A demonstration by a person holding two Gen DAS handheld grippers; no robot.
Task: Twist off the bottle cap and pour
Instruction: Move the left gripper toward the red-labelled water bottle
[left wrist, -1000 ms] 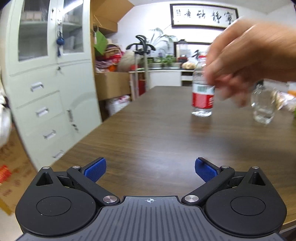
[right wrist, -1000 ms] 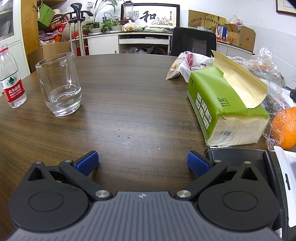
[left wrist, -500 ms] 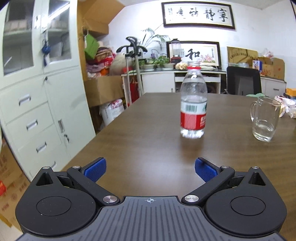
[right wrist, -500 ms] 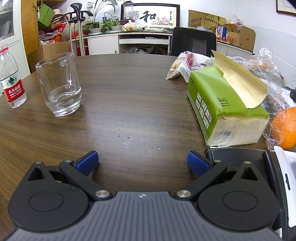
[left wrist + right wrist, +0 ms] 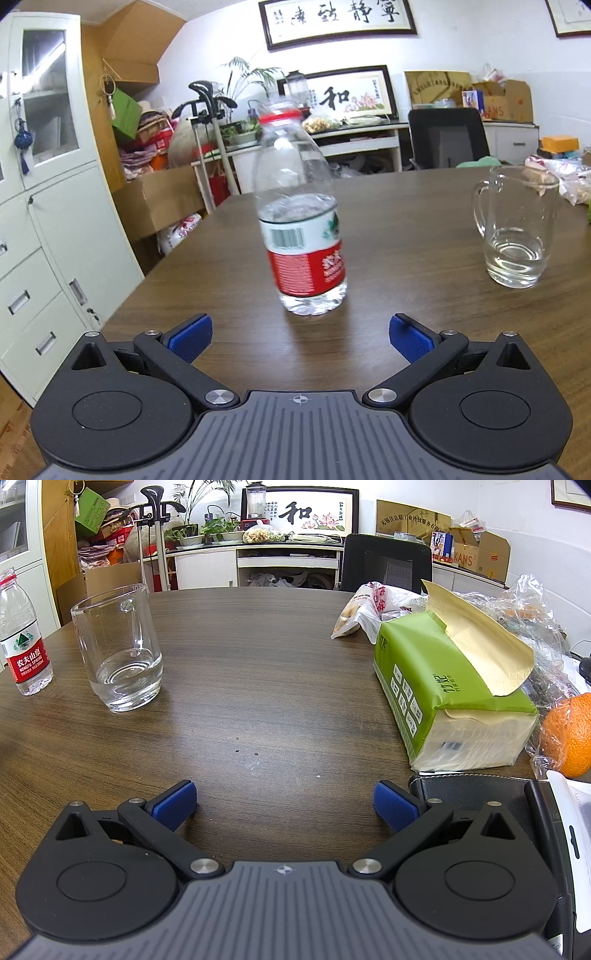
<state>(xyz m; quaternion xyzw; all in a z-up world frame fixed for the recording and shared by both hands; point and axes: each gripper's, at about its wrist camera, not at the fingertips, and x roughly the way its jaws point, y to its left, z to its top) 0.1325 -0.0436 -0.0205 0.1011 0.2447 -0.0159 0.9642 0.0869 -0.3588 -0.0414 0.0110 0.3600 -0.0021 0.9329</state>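
Observation:
A clear water bottle [image 5: 301, 236] with a red label stands upright on the brown table [image 5: 406, 229], a red ring at its neck; its top is blurred. My left gripper [image 5: 300, 338] is open, just short of the bottle's base, with nothing between its blue pads. A glass mug [image 5: 515, 229] with a little water stands to the bottle's right. In the right wrist view the bottle [image 5: 23, 638] is at the far left and the mug [image 5: 120, 650] beside it. My right gripper [image 5: 284, 805] rests low over the table, open and empty.
A green tissue pack [image 5: 450, 694], plastic bags [image 5: 373, 605] and an orange [image 5: 570, 734] crowd the table's right side. A black case [image 5: 480, 786] lies under my right gripper's right finger. A white cabinet [image 5: 48, 221] stands left of the table; a black chair [image 5: 447, 136] stands behind it.
A hand that was at the bottle a second ago has gone. My left gripper has moved closer to the bottle, which now looms larger. The right gripper has not moved.

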